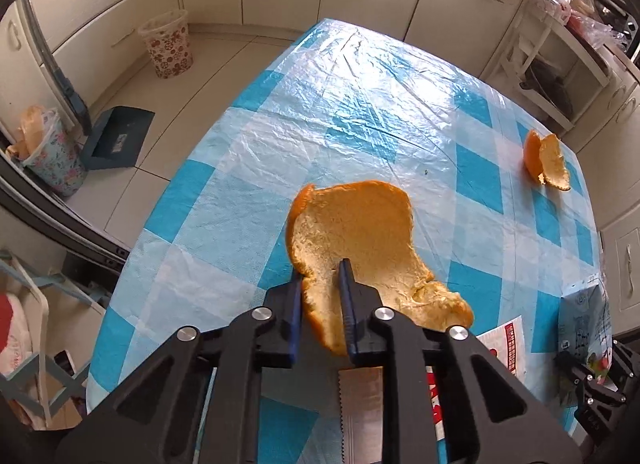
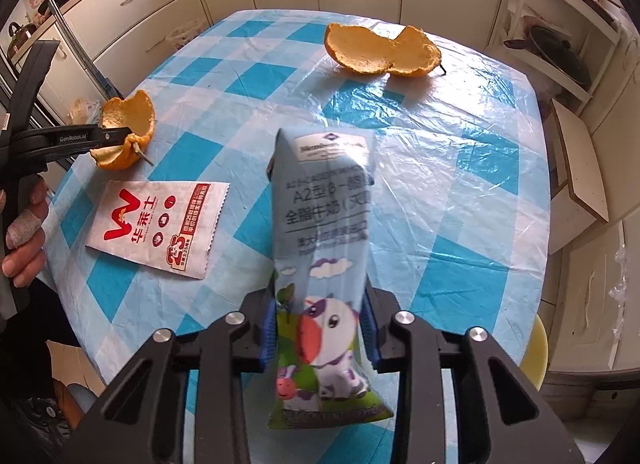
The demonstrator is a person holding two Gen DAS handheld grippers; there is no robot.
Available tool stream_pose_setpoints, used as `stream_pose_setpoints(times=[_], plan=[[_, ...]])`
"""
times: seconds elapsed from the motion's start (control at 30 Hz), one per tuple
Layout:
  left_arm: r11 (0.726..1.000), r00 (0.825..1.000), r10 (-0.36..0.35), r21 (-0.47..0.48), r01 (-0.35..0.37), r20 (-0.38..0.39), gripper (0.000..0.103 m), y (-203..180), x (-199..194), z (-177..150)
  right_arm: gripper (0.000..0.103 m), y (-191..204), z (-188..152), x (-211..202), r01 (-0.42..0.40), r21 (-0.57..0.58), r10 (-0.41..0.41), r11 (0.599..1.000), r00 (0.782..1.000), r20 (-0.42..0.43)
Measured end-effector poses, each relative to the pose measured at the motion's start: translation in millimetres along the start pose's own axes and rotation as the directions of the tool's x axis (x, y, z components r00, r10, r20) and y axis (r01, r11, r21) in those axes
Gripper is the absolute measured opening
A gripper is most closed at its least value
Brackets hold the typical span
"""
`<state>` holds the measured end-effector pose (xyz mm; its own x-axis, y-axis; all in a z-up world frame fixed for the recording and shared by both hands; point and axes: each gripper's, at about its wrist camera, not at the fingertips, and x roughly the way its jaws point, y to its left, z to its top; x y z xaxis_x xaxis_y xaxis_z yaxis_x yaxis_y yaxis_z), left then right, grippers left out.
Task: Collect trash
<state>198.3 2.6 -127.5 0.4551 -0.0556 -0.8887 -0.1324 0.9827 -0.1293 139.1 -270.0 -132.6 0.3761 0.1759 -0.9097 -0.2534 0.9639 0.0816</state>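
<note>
While clamped, orange peel [image 1: 360, 240] between left gripper [image 1: 322, 304] fingers [image 1: 349, 304].

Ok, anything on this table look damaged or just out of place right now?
Nothing is spilled. The milk carton clamped in the right gripper looks squashed at its lower end. A torn-edged sachet and an orange peel lie loose on the tablecloth; the left gripper holds another peel.

Bright daylight throughout. Strong white glare on plastic tablecloth [image 1: 360, 76], far half, both views; sheen washes out checks there. Soft shadows only. Heavy fisheye bend, dark vignette at corners. Milk carton [image 2: 324, 264] slightly blurred near lens, print smeared. Elsewhere fairly sharp.
</note>
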Motion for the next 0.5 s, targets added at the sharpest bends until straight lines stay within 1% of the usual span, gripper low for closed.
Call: stream_pose_setpoints(times=[0.1,0.23,0.3,0.4,0.5], plan=[[1.0,0.999,-0.021,-0.002,0.021,0.026,0.007,-2,-11,2,0.03,-3,3,-9,-0.007,0.021,0.007,1.0,0.999,0.033],[0.996,0.994,-0.091,-0.003,0.091,0.056,0.006,-8,-23,2,0.03,-11,5,-19,-0.011,0.043,0.009,0.999,0.999,0.054],[0.992,0.989,-0.127,0.008,0.127,0.078,0.006,-13,-32,2,0.03,-17,5,-24,-0.004,0.056,0.001,0.998,0.998,0.062],[0.987,0.981,-0.158,0.041,0.155,0.115,0.006,-25,-44,0,0.03,-30,4,-32,0.014,0.083,-0.02,0.996,0.997,0.077],[0.978,0.97,-0.205,0.058,0.199,0.129,0.006,-34,-51,-1,0.03,-46,0,-41,0.039,0.115,-0.049,0.993,0.995,0.088]])
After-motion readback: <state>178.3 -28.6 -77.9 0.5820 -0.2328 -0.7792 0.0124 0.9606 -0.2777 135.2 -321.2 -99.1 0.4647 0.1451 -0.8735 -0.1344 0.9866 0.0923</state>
